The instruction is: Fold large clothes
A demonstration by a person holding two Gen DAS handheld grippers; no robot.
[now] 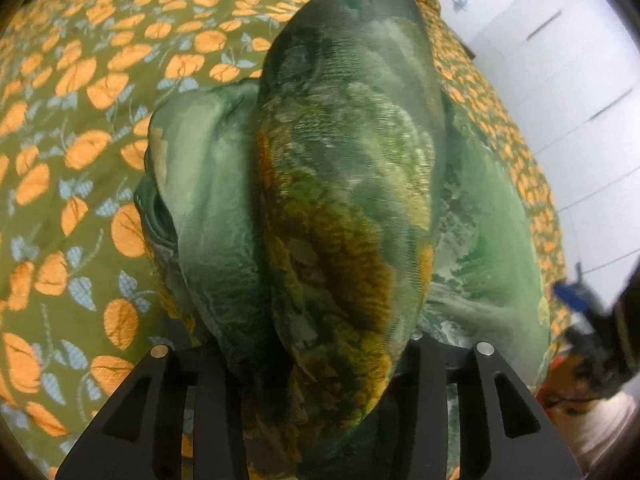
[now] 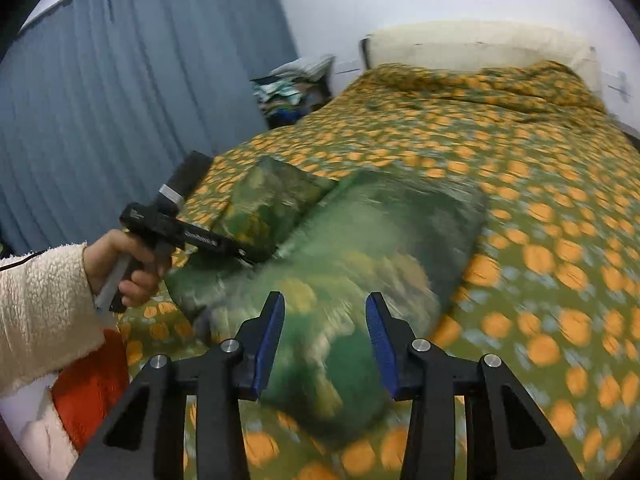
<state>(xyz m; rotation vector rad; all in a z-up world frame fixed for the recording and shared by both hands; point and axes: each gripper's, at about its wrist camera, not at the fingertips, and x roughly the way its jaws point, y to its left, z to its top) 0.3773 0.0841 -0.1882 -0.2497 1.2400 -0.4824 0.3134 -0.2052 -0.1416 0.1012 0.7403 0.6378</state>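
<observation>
Green cloth (image 1: 344,208) bunched over the left tongs (image 1: 320,360), above an orange-patterned bedspread (image 1: 80,140)

Green printed garment (image 2: 360,248) lies on green bedspread with orange fruit print (image 2: 540,208), toward its 7 o'clock corner. Left gripper (image 2: 244,254) sits at garment's 9 o'clock edge, one fold of cloth draped over its fingers. Right gripper (image 2: 325,332) at garment's 6 o'clock, over its near end. Cream headboard (image 2: 480,46) behind bed at 12 o'clock; grey-blue curtain (image 2: 140,100) at 10 o'clock.
</observation>
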